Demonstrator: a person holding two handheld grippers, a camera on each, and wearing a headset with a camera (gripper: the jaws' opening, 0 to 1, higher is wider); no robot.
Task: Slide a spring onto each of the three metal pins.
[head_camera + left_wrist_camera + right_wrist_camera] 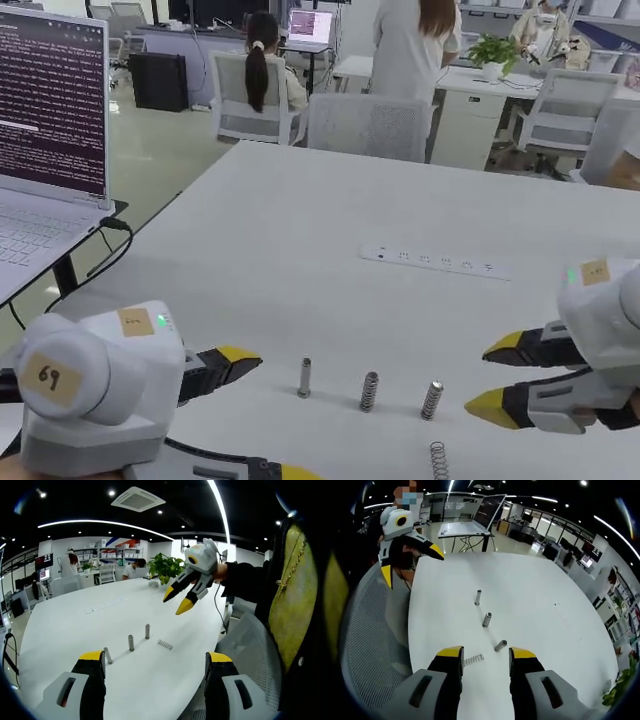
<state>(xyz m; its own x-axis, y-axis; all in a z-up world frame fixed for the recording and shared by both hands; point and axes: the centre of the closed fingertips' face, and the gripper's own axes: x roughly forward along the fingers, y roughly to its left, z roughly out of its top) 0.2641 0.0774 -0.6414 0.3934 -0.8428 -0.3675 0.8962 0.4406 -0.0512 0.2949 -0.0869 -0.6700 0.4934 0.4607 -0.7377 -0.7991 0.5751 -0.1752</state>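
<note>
A smooth, matt white tabletop (330, 200) carries three small metal pins in a row near the person's edge. The bare pin (305, 377), at the left end of the row in the head view, is a plain polished grey cylinder standing upright. The middle pin (369, 391) and the third pin (432, 400) look ribbed from top to base, each sleeved in fine wire coils. Just in front of the third pin a loose spring (438, 460) lies flat on the tabletop. It is a thin open helix and touches none of the pins.

The left tongs (272, 413) have a rounded white plastic body and black arms ending in yellow tips. They hover low at the left of the row, pointing toward the bare pin, with the tips spread wide and nothing between them. The right tongs (482, 380), of the same build, hang at the right of the row, aimed at the third pin. Their tips are parted by a narrower gap and are also empty. In the left gripper view they sit raised above the tabletop with the tips angled downward.

Behind the pins a long white power strip (435, 263) lies flat. An open laptop (50, 120) stands off the tabletop's left side.
</note>
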